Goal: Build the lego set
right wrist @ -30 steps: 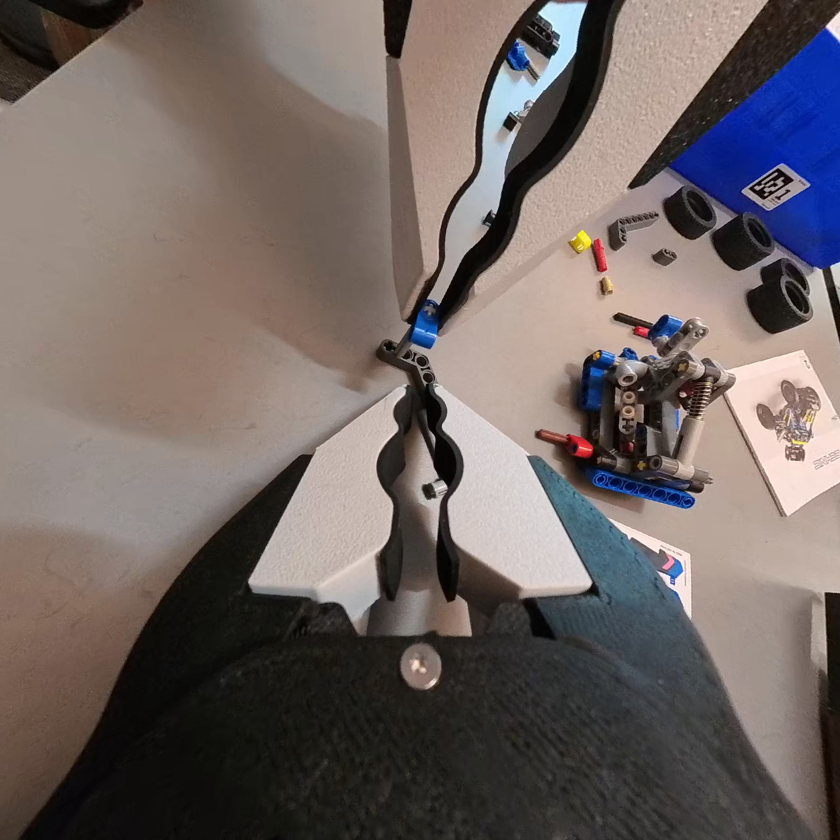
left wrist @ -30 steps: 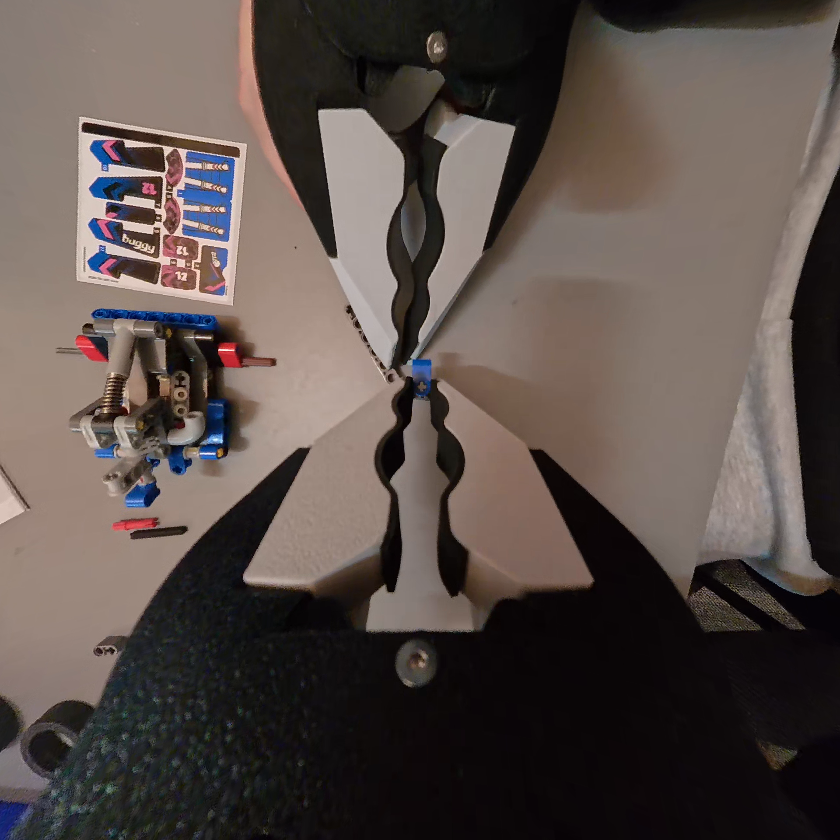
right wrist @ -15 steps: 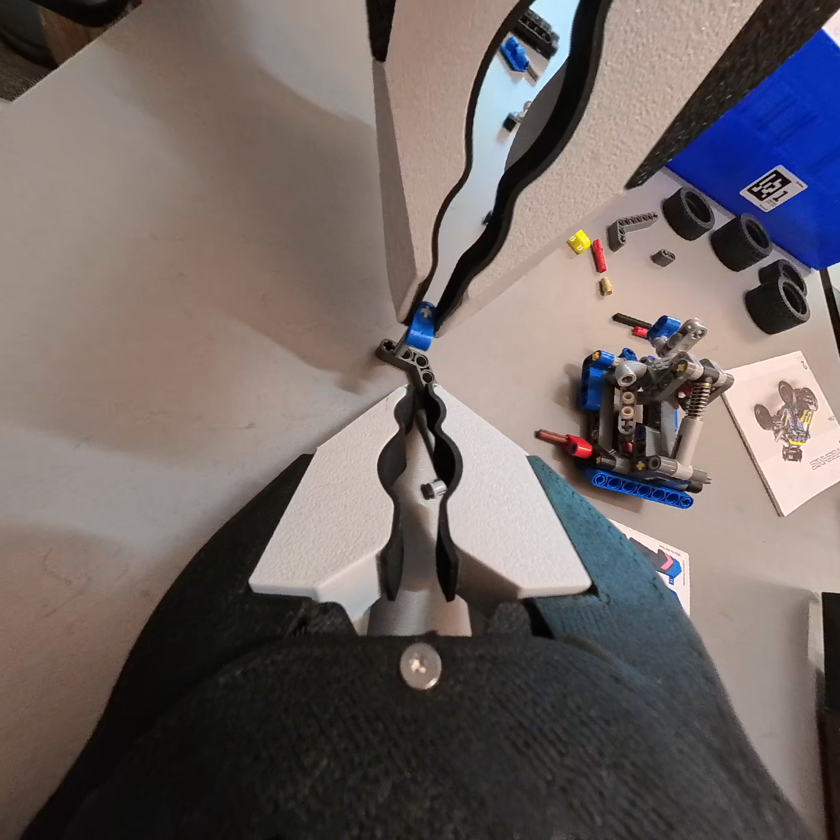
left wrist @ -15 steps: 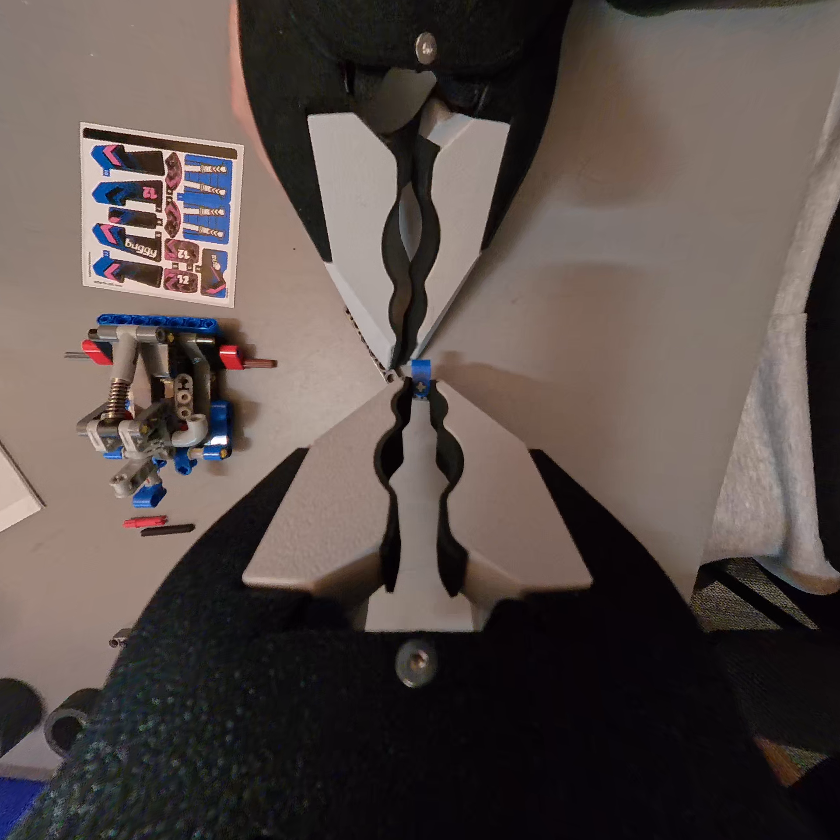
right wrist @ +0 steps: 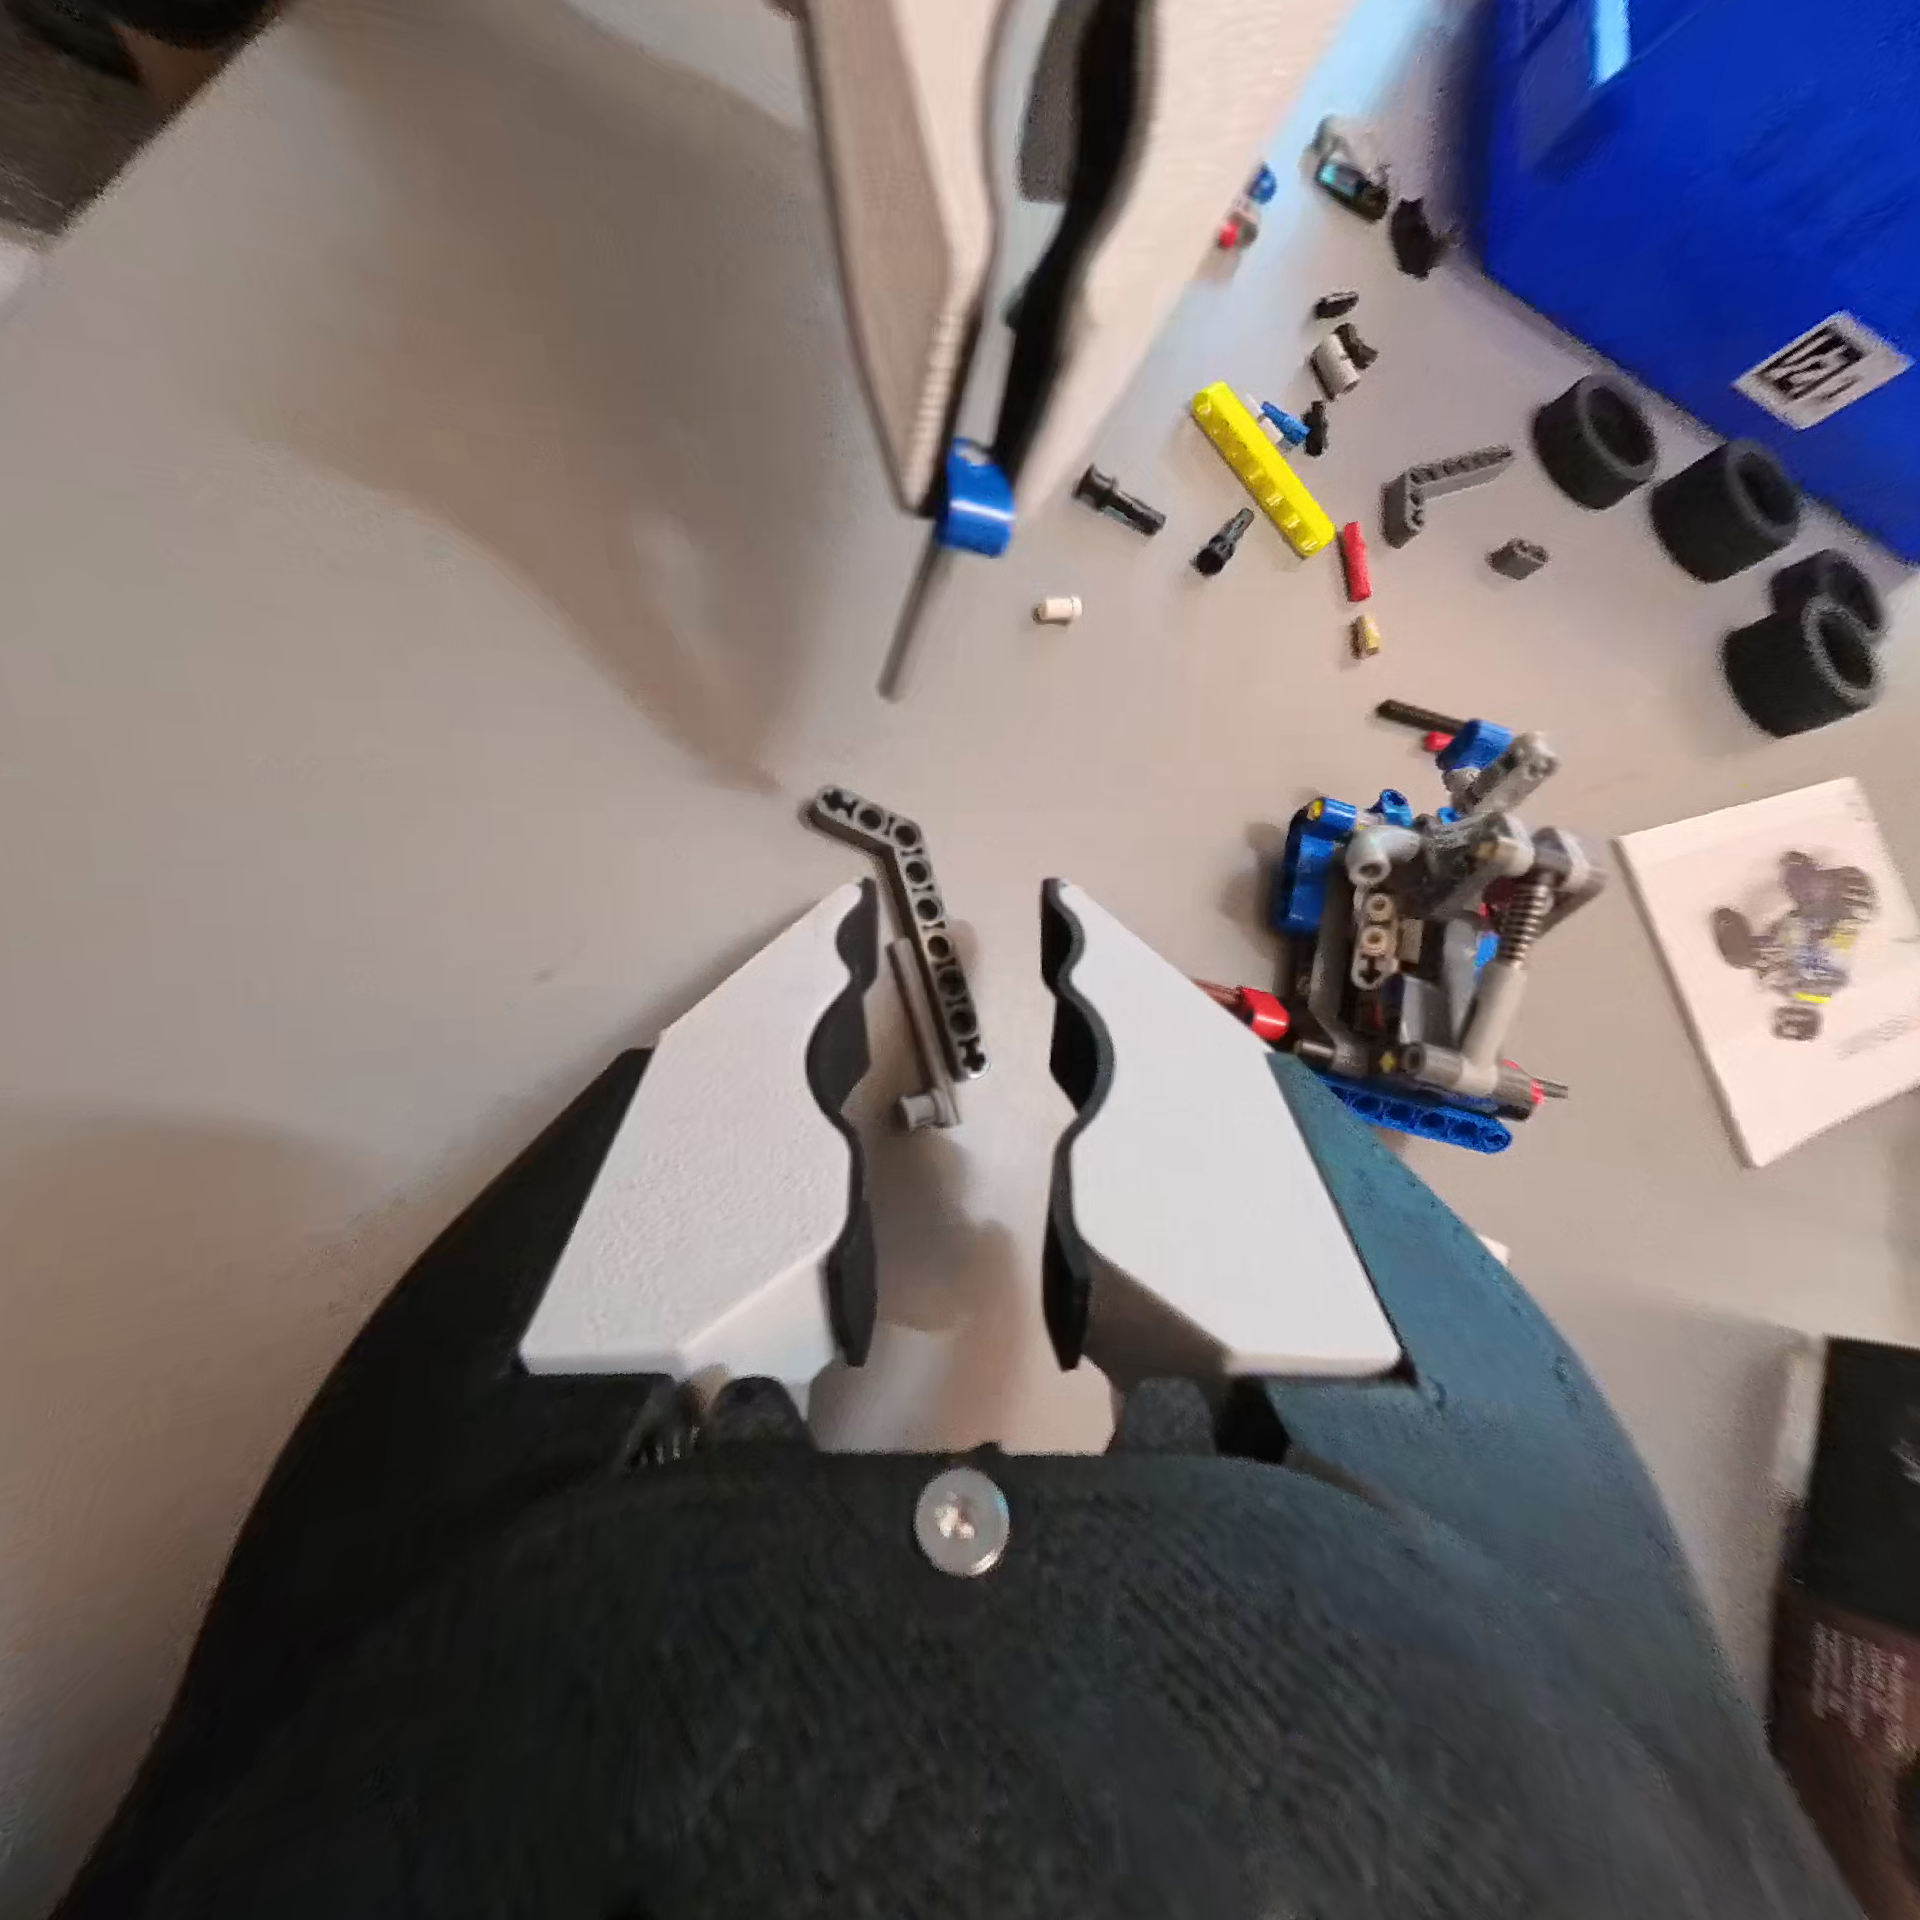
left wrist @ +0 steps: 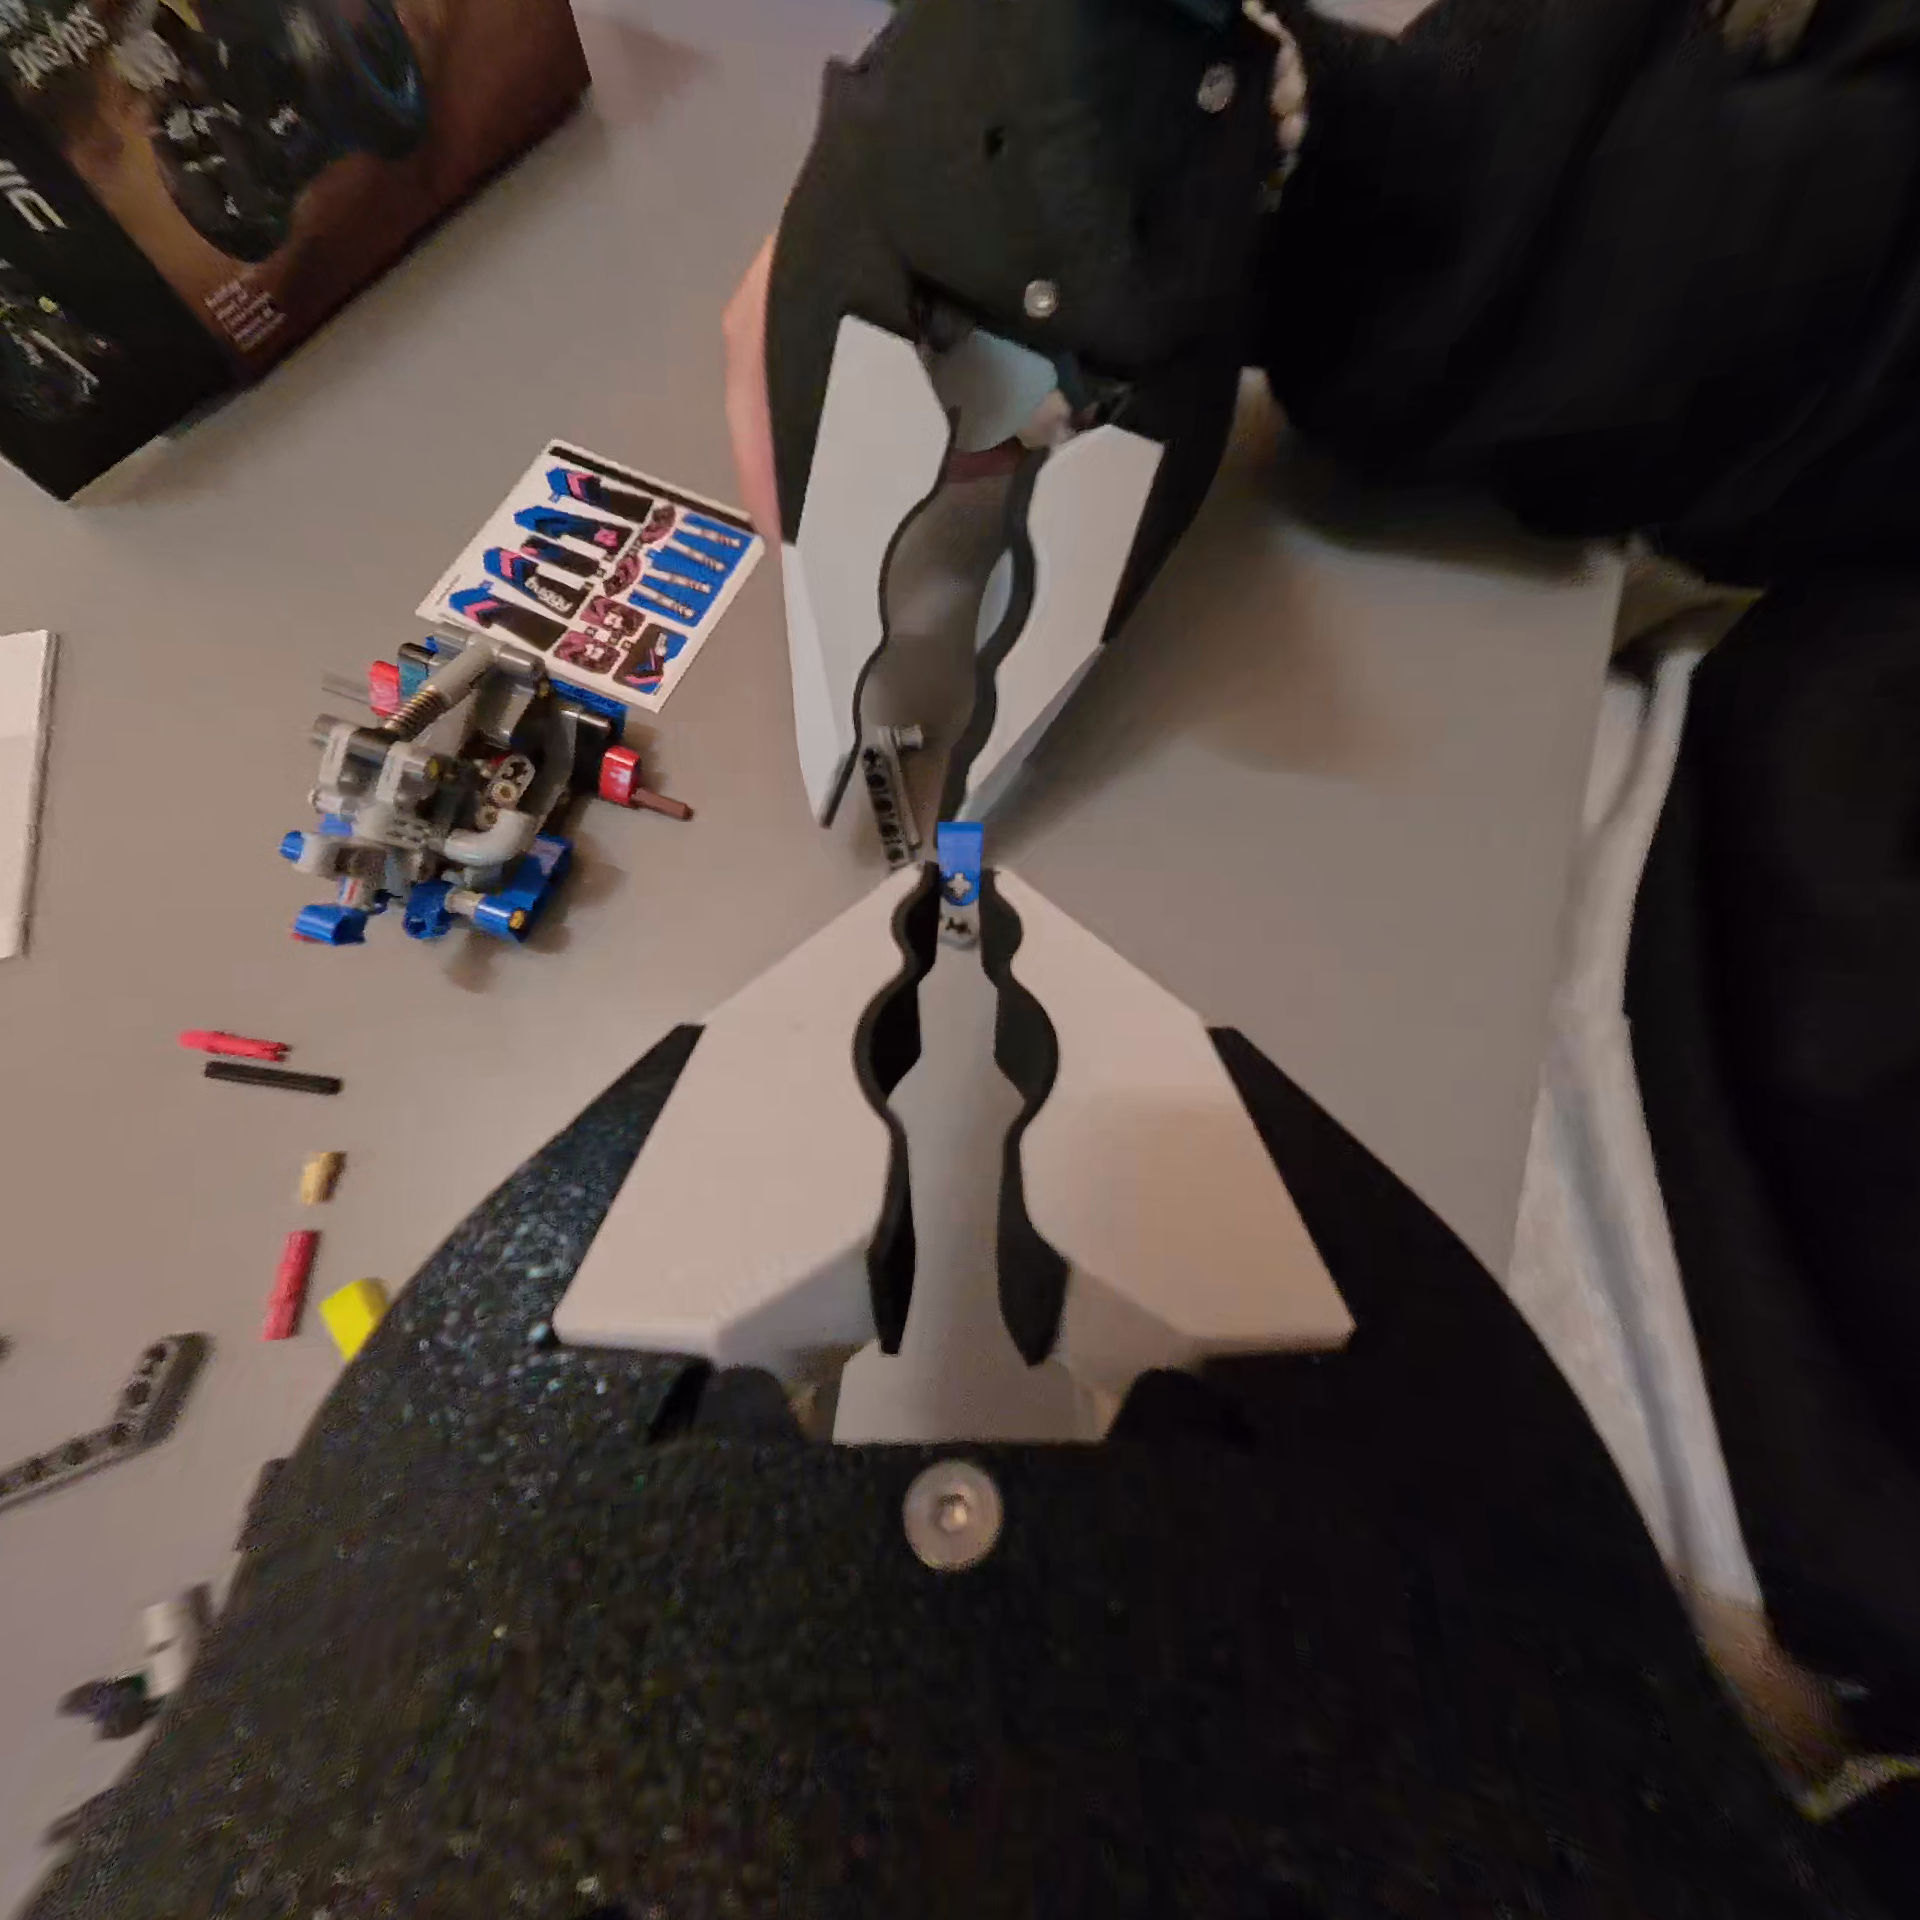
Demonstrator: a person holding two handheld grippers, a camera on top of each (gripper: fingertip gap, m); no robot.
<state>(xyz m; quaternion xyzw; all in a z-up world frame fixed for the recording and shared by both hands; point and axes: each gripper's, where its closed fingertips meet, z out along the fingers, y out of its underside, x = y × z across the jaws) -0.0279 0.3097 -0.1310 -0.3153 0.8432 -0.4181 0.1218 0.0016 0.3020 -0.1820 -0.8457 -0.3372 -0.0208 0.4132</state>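
Spread wide under everything: a plain grey table (right wrist: 364, 623), matt and bare at the left.

At the far right edge of the right wrist view, a large bright blue plastic box (right wrist: 1704, 177) with a white printed tag.

Along one corner in the left wrist view, a dark printed cardboard set box (left wrist: 208, 187).

Near the middle of the table, a half-built blue, grey and black brick buggy chassis with a coil spring (right wrist: 1423, 956), resting on its blue beam; beside it a white instruction booklet (right wrist: 1787, 956) and a white sticker sheet with blue and pink decals (left wrist: 592, 577).

Close to the blue box, four black rubber tyres (right wrist: 1725, 509) in a loose group.

Left tool (left wrist: 956, 883) pinched shut on a small blue connector piece with a thin grey axle (right wrist: 971, 499), held clear above the table.

Right tool (right wrist: 951, 914) spread open, gripping nothing.

Between its fingers (right wrist: 748, 1091), flat on the table: a dark grey angled beam with round holes (right wrist: 914, 914), and just beside it a light grey axle with a stop end (right wrist: 925, 1039).

Scattered farther off: a yellow holed beam (right wrist: 1262, 468), red, black and tan pins.
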